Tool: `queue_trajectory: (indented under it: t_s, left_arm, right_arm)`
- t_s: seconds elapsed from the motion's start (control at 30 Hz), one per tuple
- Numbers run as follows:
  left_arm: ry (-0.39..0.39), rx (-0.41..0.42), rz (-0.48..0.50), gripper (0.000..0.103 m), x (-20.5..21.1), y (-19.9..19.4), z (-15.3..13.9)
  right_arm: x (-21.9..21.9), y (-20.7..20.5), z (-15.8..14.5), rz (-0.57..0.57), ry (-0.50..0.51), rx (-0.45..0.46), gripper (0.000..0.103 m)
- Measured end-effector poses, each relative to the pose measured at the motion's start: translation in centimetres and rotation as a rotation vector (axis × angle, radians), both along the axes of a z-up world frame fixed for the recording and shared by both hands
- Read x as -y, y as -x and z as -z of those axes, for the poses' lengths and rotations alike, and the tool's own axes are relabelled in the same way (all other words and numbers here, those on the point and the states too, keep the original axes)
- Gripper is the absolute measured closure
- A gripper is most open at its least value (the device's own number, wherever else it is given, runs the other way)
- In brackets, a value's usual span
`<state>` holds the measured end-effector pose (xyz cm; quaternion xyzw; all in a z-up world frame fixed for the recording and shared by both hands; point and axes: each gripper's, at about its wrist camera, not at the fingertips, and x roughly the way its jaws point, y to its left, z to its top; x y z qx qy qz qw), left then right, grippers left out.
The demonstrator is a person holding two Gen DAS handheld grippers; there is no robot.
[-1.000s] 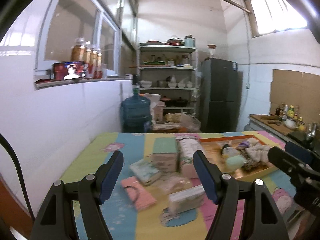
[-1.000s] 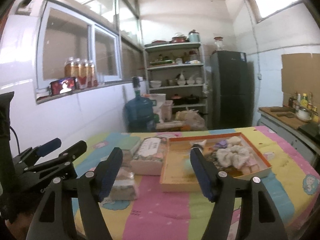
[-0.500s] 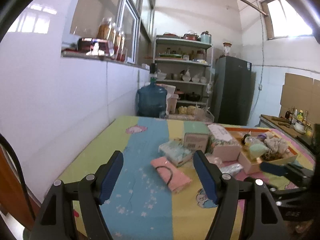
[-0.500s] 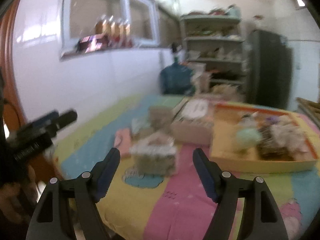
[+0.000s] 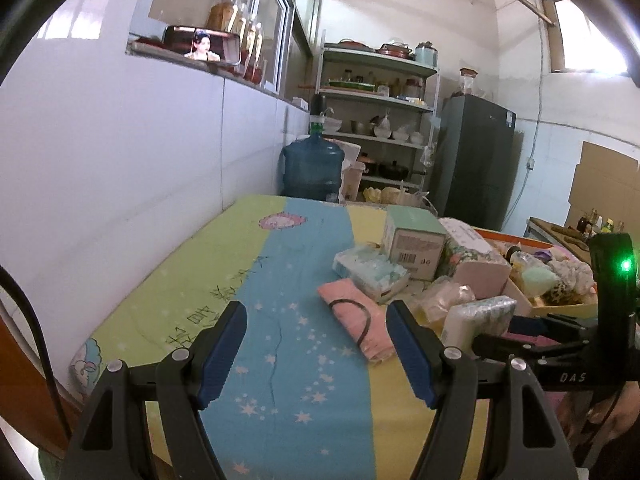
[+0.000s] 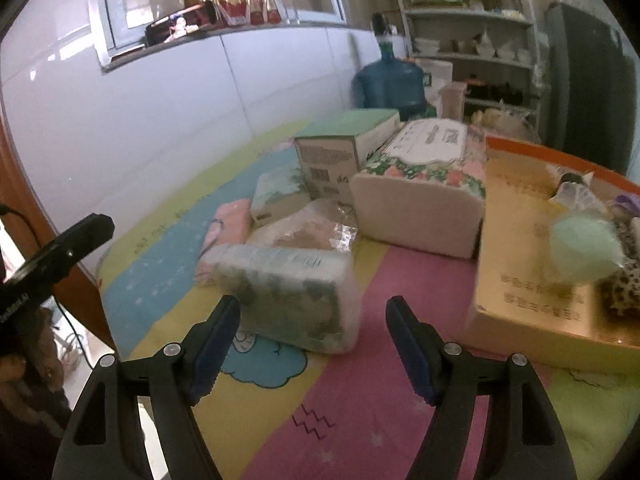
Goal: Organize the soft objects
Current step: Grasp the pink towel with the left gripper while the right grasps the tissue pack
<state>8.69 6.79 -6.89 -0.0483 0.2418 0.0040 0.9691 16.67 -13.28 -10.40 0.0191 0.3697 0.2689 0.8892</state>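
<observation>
The left gripper (image 5: 316,346) has two black plastic arms, angular and hollowed with triangular cut-outs, each tipped by a blue ribbed pad and pinned with round silver screws. A thin black cable curves along its left side. The right gripper (image 6: 313,344) is built the same way (black frame, blue pads (image 6: 408,354), silver screws). Seen from the left wrist camera, its black body bears pale lettering reading "DAS" and a small glowing green light. A patch of bare skin shows beneath that body.
</observation>
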Motion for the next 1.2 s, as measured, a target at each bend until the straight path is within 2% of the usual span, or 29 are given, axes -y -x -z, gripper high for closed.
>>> queue_trajectory:
  t_s: [0.17,0.47,0.6,0.73,0.77,0.8,0.83,0.9,0.97,1.2]
  left_arm:
    - [0.002,-0.019,0.008,0.030,0.1,-0.4,0.5]
    - [0.000,-0.033,0.015,0.030,0.4,-0.6,0.7]
    - [0.006,-0.043,0.024,0.030,0.6,-0.8,0.7]
    - [-0.001,-0.054,0.023,0.030,0.7,-1.3,0.8]
    - [-0.001,-0.058,0.024,0.030,0.7,-1.4,0.9]
    - [-0.002,-0.066,0.024,0.030,0.7,-1.6,1.0]
    - [0.001,-0.075,0.027,0.030,0.7,-1.9,1.1]
    - [0.008,-0.100,0.031,0.030,0.7,-2.5,1.5]
    - [0.013,-0.120,0.035,0.030,0.8,-3.1,1.8]
    - [0.027,-0.192,0.064,0.030,2.3,-6.2,2.8]
  right_arm:
    - [-0.8,0.2,-0.1,-0.039,-0.011,-0.016,0.026]
    - [-1.9,4.5,-0.2,-0.099,-0.017,-0.024,0.026]
    - [-2.3,3.7,-0.2,-0.047,0.043,0.011,0.026]
    - [-2.6,2.3,0.1,-0.044,0.024,-0.014,0.027]
    - [-2.8,2.2,0.2,-0.048,0.030,-0.019,0.030]
    - [-3.2,2.2,0.3,-0.058,0.043,-0.022,0.049]
    - [-3.4,2.2,0.3,-0.061,0.055,-0.020,0.051]
    - [-3.8,2.5,0.2,-0.053,0.077,0.003,0.054]
    - [-3.4,2.7,0.1,-0.047,0.051,0.005,0.057]
    - [-0.2,3.8,0.1,-0.002,-0.155,-0.030,0.060]
